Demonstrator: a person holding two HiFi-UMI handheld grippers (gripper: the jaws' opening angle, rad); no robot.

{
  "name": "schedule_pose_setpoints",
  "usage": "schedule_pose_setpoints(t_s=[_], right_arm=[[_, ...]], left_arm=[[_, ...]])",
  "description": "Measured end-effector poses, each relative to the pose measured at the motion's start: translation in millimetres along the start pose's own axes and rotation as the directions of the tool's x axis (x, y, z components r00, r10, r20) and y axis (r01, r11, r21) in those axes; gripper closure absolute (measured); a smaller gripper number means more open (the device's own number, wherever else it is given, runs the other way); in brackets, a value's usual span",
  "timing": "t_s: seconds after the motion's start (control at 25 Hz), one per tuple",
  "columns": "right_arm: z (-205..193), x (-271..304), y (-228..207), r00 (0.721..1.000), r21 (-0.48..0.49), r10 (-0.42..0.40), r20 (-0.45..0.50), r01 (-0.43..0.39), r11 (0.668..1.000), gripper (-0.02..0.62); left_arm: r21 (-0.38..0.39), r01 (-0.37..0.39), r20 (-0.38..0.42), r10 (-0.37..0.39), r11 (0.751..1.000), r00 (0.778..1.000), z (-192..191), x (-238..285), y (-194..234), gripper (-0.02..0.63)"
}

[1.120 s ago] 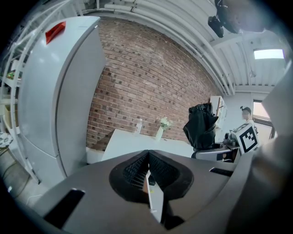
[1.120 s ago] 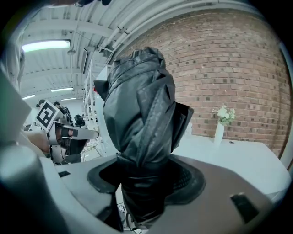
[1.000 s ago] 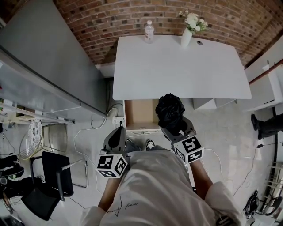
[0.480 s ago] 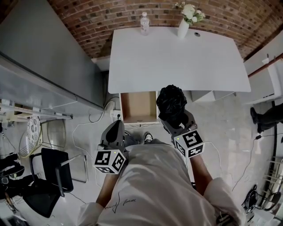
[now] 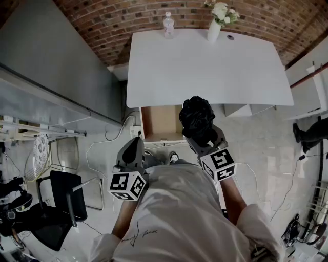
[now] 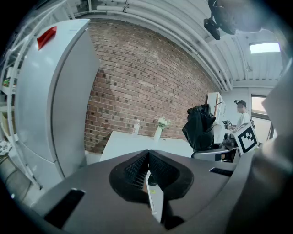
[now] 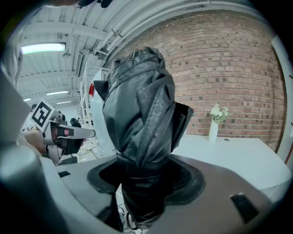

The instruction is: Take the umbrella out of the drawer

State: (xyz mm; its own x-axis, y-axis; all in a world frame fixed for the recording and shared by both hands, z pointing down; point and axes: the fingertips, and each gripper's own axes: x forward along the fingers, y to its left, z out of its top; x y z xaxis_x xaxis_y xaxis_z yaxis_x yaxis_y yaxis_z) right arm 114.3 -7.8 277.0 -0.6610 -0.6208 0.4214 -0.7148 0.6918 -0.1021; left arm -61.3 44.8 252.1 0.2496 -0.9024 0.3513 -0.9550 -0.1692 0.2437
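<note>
- Holding the umbrella (image 5: 196,116) clamped upright in the right gripper (image 5: 202,137), lifted out of the open drawer (image 5: 161,122), the person should carry it steadily to the far desk (image 5: 205,66).
- The left gripper (image 5: 136,146), jaws together and empty, hangs near left.

black umbrella (image 5: 197,121), white table (image 5: 205,71), red-brown brick wall (image 5: 128,20), tan drawer (image 5: 161,124) interior, white flowers (image 5: 221,11)

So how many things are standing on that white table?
2: a bottle at the table's far edge, left of middle, and a white vase of flowers to its right. The dark spot beside the vase looks like a hole.
</note>
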Motion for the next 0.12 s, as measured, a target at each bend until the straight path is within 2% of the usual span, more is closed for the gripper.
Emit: schedule_pose_setpoints(t_s=[0.12], right_arm=[[0.0,2.6,1.1,1.0,0.006,0.002,-0.004,-0.002,1.0,0.33]], left_arm=[[0.005,0.001,-0.002,-0.001,1.0,1.0,0.6,-0.3,1.0,0.589]])
